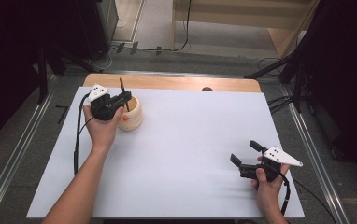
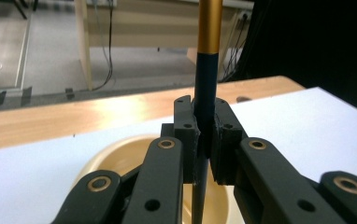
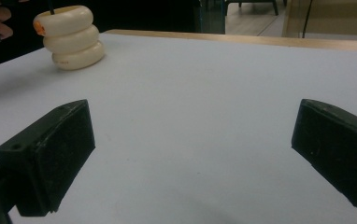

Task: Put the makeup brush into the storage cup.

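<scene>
A cream ribbed holder (image 1: 132, 113) stands at the far left of the white table. My left gripper (image 1: 123, 98) hovers right over its mouth, shut on a thin dark pen (image 1: 122, 86) that stands upright. In the left gripper view the pen (image 2: 206, 84) has a dark shaft with a gold upper section, clamped between the jaws of the left gripper (image 2: 206, 140), and its lower end dips into the holder (image 2: 116, 156). My right gripper (image 1: 246, 152) rests open near the front right of the table. The right gripper view shows the holder (image 3: 71, 37) far off at top left.
The white table top (image 1: 190, 140) has a wooden strip (image 1: 176, 83) along its far edge. Metal rails (image 1: 22, 149) run down both sides of the table. Cables lie on the floor beyond the far edge.
</scene>
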### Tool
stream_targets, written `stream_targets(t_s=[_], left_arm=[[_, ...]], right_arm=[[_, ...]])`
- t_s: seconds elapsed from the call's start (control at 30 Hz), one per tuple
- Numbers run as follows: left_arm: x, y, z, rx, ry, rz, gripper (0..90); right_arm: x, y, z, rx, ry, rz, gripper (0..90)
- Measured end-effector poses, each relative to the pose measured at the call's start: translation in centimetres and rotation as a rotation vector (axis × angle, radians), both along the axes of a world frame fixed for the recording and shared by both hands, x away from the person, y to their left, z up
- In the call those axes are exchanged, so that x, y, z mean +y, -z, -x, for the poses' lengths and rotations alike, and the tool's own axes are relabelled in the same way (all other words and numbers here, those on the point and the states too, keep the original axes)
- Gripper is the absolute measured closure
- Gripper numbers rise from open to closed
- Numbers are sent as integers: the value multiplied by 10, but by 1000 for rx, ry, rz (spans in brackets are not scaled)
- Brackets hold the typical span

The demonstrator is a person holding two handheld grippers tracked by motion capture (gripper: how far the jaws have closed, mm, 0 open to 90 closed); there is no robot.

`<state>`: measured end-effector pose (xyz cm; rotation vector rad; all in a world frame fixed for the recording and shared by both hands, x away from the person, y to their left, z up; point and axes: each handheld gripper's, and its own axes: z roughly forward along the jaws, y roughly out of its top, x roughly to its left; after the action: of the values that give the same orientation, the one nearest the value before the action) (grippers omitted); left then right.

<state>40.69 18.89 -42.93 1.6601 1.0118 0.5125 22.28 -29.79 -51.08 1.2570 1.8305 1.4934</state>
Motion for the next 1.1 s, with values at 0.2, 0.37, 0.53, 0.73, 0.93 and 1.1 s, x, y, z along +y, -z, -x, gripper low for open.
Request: stream_targets(t_s=[0.2, 0.37, 0.53, 0.73, 0.93, 1.1], left_arm=[[-2, 6, -2, 44, -13, -23, 838], [-4, 9, -3, 68, -13, -31, 837], [-3, 11, -3, 87, -16, -12, 733], [1, 5, 3, 60, 19, 24, 503], [8, 1, 17, 28, 70, 46, 172], [14, -1, 32, 0, 118, 51, 0]], right_arm=[[1, 0, 0, 1, -1, -1, 0], [1, 0, 0, 2, 0, 0, 0], [1, 0, 0, 3, 2, 0, 0], [1, 1, -1, 2, 3, 1, 0], [1, 0, 0, 0, 4, 3, 0], [1, 0, 0, 1, 8, 4, 0]])
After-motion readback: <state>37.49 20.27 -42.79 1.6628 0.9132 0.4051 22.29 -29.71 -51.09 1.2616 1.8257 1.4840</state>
